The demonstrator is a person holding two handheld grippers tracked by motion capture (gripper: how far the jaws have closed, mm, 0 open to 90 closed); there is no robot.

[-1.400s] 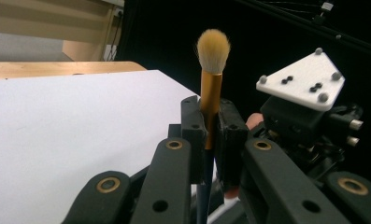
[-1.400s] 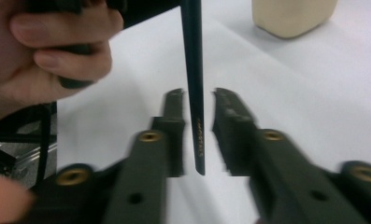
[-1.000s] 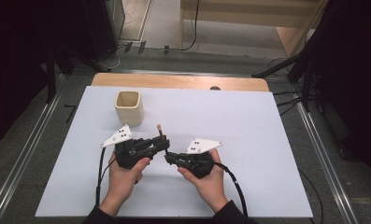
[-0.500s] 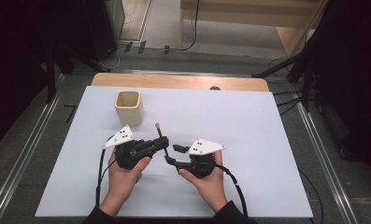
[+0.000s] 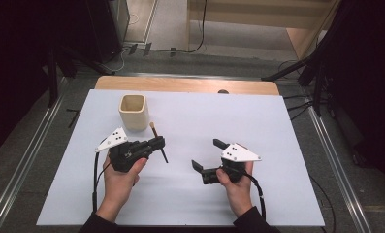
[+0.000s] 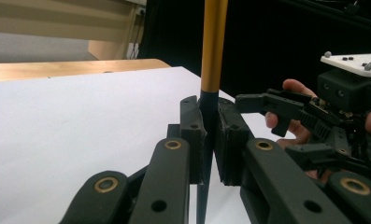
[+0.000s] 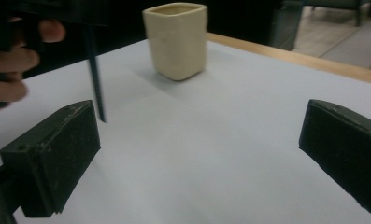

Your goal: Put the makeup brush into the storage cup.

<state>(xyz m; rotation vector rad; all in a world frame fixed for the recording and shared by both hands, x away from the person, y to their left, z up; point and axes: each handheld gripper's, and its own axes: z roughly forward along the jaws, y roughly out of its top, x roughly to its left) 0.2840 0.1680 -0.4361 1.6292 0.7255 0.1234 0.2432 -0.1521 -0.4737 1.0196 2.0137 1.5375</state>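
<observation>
Left tool [image 5: 157,144] clamping brush [image 5: 158,141] near cup [image 5: 133,112], right tool [image 5: 208,155] just opened, apart.

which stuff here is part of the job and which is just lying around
In the job:
- brush, clamped upright in the left gripper
- cream cup, standing beside the brush
- right gripper, jaws just opened, nothing between them

Just lying about:
- white sheet covering the wooden table
- cables on the floor beyond

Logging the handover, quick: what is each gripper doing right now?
Left gripper: shut on the brush.
Right gripper: open, holding nothing; its jaws have just been opening.
</observation>
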